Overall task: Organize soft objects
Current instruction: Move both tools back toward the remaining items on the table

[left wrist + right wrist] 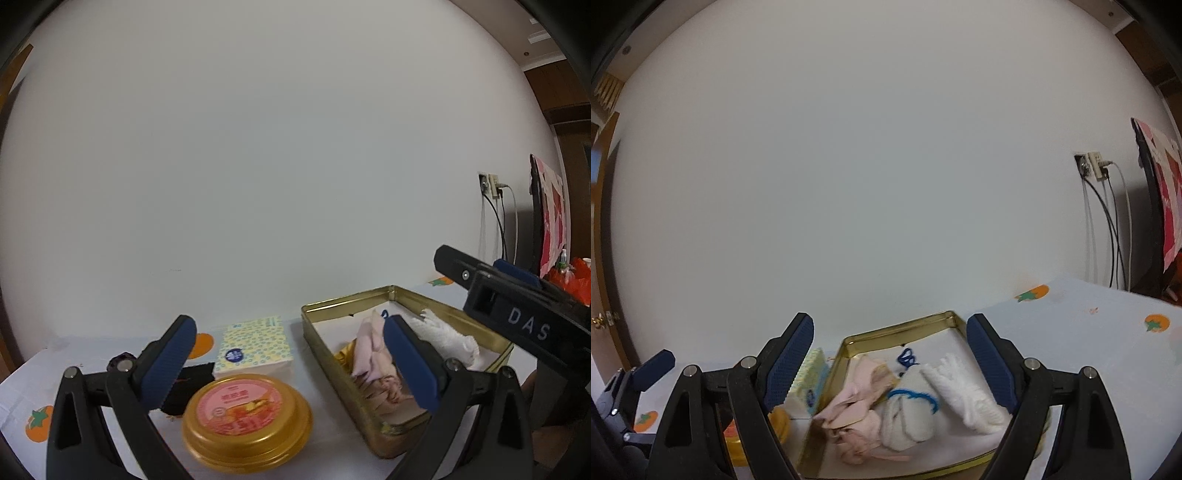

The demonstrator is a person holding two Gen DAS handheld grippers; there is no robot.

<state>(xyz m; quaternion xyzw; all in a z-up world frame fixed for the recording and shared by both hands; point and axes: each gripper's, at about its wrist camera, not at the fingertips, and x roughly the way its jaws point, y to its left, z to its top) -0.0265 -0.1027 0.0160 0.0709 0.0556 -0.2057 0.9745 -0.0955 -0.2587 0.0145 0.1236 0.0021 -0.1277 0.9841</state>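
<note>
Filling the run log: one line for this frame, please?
left gripper: open, empty | right gripper: open, empty, above gold tin | tin holds pink cloth, white sock | outside: tissue pack, round container

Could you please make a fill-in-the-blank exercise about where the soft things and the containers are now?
1. The pink cloth and the white glove lie inside the gold ____.
2. The round jar has a ____ label on its lid.
3. Both grippers, left and right, hold ____.
4. The tissue pack lies ____ the tin, on the table.

Missing words: tin; pink; nothing; outside
</note>
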